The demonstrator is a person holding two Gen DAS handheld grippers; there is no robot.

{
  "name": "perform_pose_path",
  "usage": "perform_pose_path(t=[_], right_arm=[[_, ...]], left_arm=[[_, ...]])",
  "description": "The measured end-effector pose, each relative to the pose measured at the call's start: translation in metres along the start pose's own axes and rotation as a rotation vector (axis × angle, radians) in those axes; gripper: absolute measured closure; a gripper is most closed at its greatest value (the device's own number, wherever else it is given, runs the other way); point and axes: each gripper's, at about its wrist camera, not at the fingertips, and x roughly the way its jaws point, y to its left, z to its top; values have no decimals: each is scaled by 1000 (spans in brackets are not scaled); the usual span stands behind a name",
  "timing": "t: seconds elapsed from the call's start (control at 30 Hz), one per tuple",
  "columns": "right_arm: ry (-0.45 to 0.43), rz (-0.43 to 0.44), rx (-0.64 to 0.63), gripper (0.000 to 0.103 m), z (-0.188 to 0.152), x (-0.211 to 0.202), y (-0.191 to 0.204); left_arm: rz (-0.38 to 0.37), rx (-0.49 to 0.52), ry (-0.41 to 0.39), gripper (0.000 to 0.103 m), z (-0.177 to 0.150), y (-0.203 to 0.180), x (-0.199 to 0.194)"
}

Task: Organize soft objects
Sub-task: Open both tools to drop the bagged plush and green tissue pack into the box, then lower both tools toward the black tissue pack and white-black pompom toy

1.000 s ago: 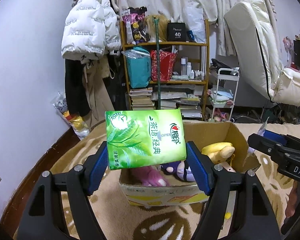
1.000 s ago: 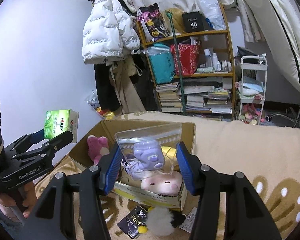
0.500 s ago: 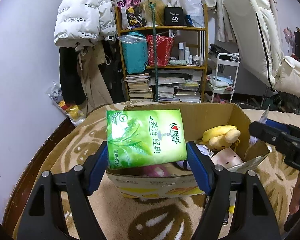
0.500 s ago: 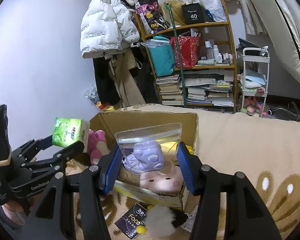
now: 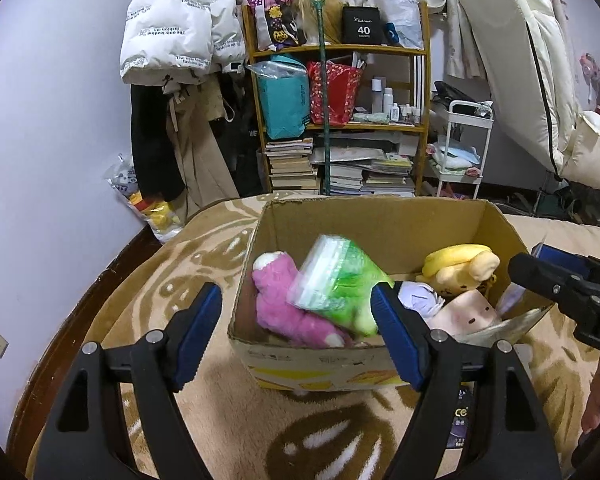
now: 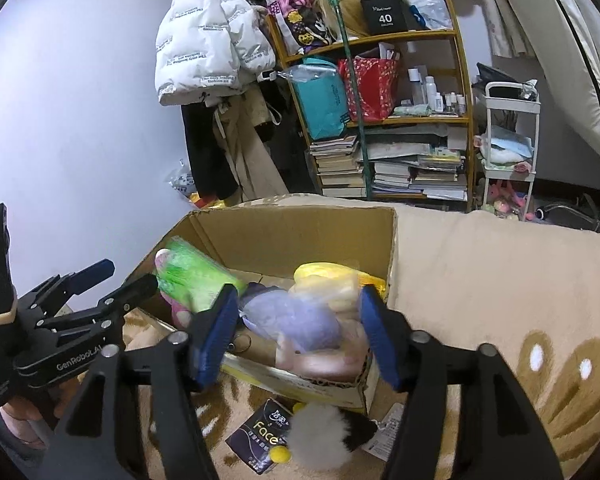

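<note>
Green tissue pack (image 5: 337, 284) lies tilted between my wide-open left gripper (image 5: 298, 322) pads inside the cardboard box (image 5: 380, 220), my right gripper (image 6: 296, 334) spread open over the purple bagged toy (image 6: 300, 322).

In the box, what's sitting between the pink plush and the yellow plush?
In the left wrist view, the green tissue pack lies tilted between pink plush and yellow plush.

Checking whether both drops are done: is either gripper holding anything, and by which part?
Nothing is held. The left gripper is open, the green tissue pack blurred in the cardboard box. The right gripper is open too, the bagged purple toy loose below.
</note>
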Motion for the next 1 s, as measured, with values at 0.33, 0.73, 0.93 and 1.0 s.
perform_pose_path(t=[0.33, 0.73, 0.93, 1.0], right_arm=[[-29, -40, 19, 6, 3, -18, -3], [24, -95, 23, 1, 0, -36, -10], [56, -112, 44, 1, -8, -47, -12], [62, -115, 58, 1, -9, -53, -13]], left_arm=[[6, -18, 7, 7, -5, 3, -14], [23, 19, 54, 3, -16, -1, -35], [-5, 40, 98, 3, -21, -5, -46], [-12, 48, 109, 3, -23, -7, -48]])
